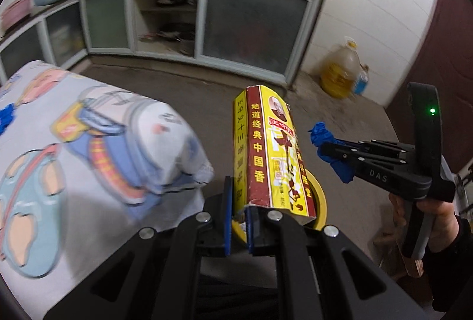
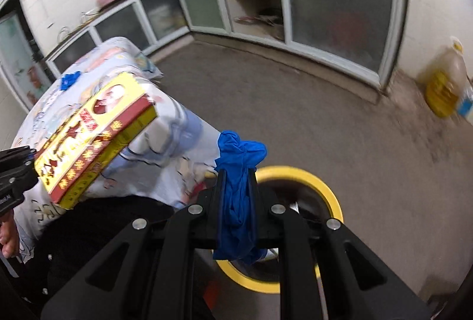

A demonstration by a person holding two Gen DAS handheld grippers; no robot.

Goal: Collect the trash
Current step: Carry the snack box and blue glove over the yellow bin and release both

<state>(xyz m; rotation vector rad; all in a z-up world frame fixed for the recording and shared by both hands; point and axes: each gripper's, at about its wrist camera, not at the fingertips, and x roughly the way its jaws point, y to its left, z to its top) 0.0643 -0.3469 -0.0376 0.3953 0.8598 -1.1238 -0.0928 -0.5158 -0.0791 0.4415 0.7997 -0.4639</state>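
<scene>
Both handheld tools are matte black plastic. The left gripper has ribbed linkage arms with long cut-out slots, round silver pivot pins, and flat blue pads lining its fingers. The right gripper is built the same way, with blue-edged fingers. Seen from the left wrist, its side bears the white letters "DAS", small screws dot its linkage, and a green light glows on its curved black upright. The person's right hand emerges from a dark sleeve.

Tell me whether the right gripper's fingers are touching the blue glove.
Touching. The right wrist view shows the right gripper with both fingers pressed against the crumpled blue glove, no gap either side.
</scene>
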